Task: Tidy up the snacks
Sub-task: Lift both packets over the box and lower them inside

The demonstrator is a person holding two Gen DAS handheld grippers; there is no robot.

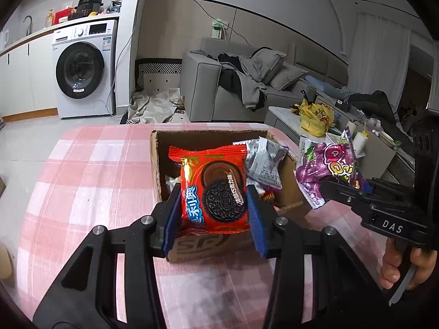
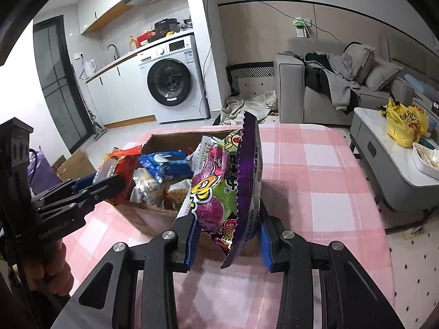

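Note:
My left gripper is shut on a red Oreo packet and holds it over the open cardboard box. My right gripper is shut on a purple candy bag and holds it at the box's near right corner. The box stands on the pink checked tablecloth and holds several snack packets, among them a blue one and a silver one. The right gripper with the purple bag shows in the left wrist view; the left gripper shows in the right wrist view.
The round table has bare cloth to the left and front of the box. A grey sofa and a washing machine stand behind. A low table with a yellow bag is at the right.

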